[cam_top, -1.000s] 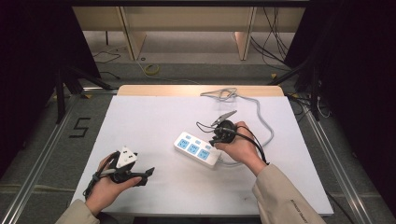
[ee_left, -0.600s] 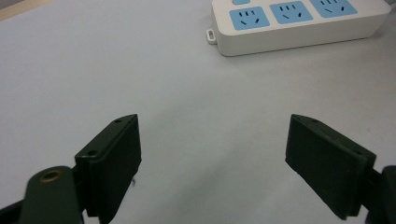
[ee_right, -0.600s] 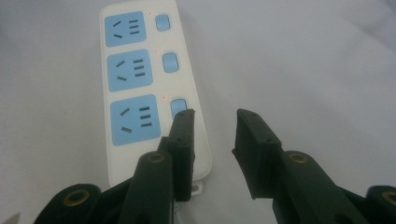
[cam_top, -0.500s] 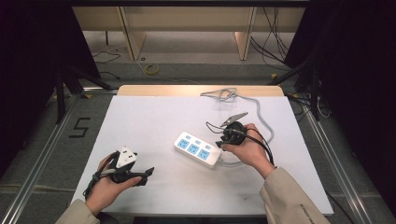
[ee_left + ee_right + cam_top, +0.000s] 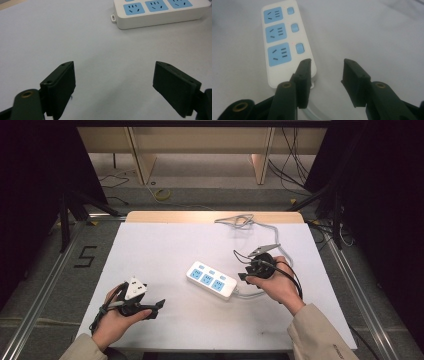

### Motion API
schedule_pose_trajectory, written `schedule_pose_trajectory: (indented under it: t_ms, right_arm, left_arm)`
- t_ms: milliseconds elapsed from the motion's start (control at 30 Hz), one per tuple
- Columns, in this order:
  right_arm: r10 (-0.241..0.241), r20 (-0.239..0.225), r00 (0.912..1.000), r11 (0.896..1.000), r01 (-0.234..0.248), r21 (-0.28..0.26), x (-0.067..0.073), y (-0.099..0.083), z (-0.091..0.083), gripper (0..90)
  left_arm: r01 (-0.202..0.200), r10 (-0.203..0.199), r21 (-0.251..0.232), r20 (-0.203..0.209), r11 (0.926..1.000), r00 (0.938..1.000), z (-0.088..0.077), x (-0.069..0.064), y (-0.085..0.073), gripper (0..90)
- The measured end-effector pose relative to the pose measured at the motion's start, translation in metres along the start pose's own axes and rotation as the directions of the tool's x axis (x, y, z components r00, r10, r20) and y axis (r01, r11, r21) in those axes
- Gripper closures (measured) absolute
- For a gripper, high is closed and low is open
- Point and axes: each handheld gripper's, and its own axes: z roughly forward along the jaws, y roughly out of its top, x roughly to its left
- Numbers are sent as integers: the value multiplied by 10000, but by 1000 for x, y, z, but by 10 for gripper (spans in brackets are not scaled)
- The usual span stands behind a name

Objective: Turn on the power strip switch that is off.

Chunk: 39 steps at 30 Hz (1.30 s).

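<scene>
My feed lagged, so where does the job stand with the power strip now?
Done: nothing visible; all three sockets on the power strip are empty. In hand: the right gripper sits open at its cable end, gripping nothing. The left gripper is open over bare table. Left: any grasp or plugging.

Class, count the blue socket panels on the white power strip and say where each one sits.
3, in one row along the power strip: the nearest to the right claw at, the middle at, the farthest at. None seems hidden.
</scene>
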Motion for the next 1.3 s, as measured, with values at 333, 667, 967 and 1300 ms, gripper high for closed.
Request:
schedule_pose_trajectory:
  t_ms: [333,667,967,1300]
  right_arm:
    - [202,63,9998,9991,-200,-366,-10,-20,-11,498]
    - [528,148,9985,9927,-508,-1095,-20,-43,-30,436]
    - [729,211,9971,9860,-689,-1521,-26,-69,-44,402]
    - [1013,288,9944,9793,-945,-1790,-26,-95,-54,389]
  left_arm:
    - [25,-25,-9,-17,10000,10000,0,0,0,181]
    - [62,-62,-9,-22,10000,10000,1,0,0,181]
    - [69,-69,6,-42,10000,10000,1,0,0,181]
    - [-4,4,7,-31,10000,10000,0,-1,0,181]
